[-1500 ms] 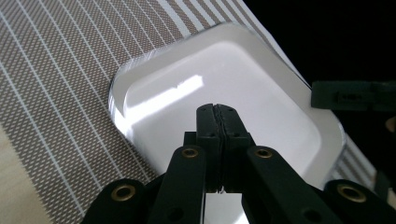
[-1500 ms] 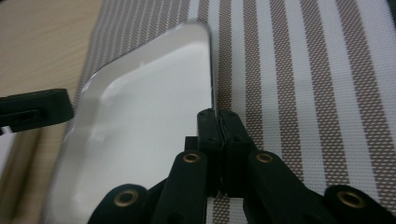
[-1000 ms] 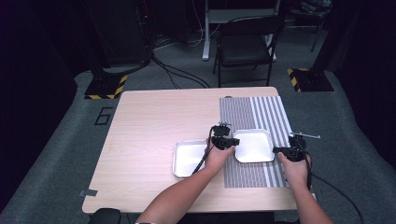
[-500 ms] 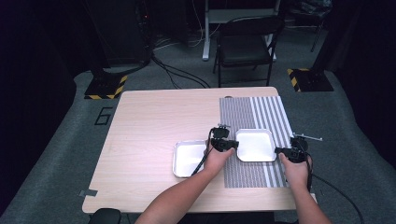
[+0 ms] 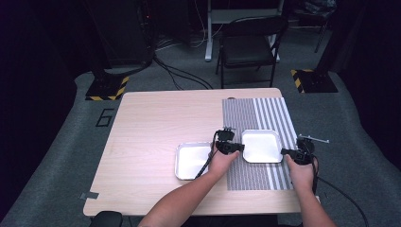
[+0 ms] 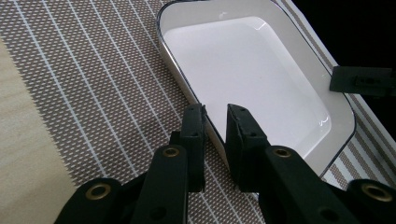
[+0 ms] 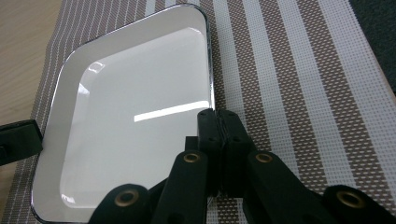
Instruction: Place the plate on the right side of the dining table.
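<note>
Pale wood covers the surface (image 5: 156,127), which stands on grey carpet with a black folding chair (image 5: 248,47) beyond its far edge and two stand bases marked in yellow and black at either far side. Along the right edge of the surface lies a striped mat (image 5: 246,113) reaching from the far edge almost to the near edge. One white dish (image 5: 261,145) with a thin dark rim rests on the mat, about midway between far and near edges. Another white dish (image 5: 189,161) sits on the bare wood just left of the mat, closer to the near edge.

From the near edge the person's forearms come in. At the left side of the dish on the mat is the left claw (image 5: 228,145); in the left gripper view the left claw (image 6: 215,116) straddles the dish rim with a small gap showing, one jaw on the mat outside and one over the dish's inner slope, the jaws having just been opening a little and not pressing the rim. At the dish's right side is the right claw (image 5: 292,152); in the right gripper view the right claw (image 7: 217,116) is pressed together at the rim of that dish, pinching its edge
</note>
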